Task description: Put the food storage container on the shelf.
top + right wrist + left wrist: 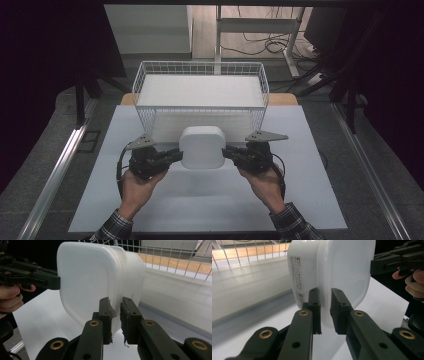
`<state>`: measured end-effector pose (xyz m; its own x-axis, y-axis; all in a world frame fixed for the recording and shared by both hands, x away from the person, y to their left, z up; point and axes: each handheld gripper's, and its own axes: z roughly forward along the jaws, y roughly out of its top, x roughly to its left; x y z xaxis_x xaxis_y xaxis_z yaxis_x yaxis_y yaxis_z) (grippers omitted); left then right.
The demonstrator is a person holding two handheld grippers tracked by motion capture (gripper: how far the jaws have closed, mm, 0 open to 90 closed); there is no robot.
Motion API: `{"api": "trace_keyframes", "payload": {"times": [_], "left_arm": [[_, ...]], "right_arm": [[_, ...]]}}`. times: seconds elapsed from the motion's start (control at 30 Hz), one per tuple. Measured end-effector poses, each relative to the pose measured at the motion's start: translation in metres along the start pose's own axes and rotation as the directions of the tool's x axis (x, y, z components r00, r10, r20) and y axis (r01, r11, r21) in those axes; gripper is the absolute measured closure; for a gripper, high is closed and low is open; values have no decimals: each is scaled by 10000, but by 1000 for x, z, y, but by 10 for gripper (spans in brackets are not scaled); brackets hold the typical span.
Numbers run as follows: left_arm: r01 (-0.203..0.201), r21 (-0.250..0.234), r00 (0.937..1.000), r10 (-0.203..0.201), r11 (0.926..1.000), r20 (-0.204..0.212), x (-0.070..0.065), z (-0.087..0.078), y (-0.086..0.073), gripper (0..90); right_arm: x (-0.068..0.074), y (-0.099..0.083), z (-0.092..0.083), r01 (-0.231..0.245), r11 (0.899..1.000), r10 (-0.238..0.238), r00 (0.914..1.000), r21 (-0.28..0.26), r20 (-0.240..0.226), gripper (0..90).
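Observation:
A white plastic container [201,147] with a translucent lid hangs above the table, held between both grippers just in front of the wire basket [150,75]. My left gripper [176,155] is shut on the rim at the container's left side, and in the left gripper view the container [329,275] has its lid edge clamped between the pads [314,302]. My right gripper [228,152] is shut on the opposite rim. In the right gripper view the container [92,280] is pinched the same way, with the left gripper [53,282] beyond it.
The white wire basket, with a white liner, stands at the back of the white table mat [210,200]. Metal rails [55,175] run along both sides of the table. Dark equipment and cables lie beyond the basket.

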<state>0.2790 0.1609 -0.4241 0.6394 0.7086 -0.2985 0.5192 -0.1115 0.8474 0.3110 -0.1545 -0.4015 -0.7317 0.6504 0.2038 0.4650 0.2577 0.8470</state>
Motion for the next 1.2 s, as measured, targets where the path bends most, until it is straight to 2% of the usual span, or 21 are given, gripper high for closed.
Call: {"api": "trace_keyframes", "payload": {"times": [0.73, 1.2], "left_arm": [[-156, -522, 9997, 145, 9985, -206, 6, -8, 43, 798], [-224, -809, 9994, 202, 9965, -281, 11, -16, 71, 800]], "right_arm": [[-8, 46, 0, 247, 9985, -244, 9997, -495, 69, 784], [-12, 76, 0, 167, 9970, -169, 9999, -758, -12, 782]]}}
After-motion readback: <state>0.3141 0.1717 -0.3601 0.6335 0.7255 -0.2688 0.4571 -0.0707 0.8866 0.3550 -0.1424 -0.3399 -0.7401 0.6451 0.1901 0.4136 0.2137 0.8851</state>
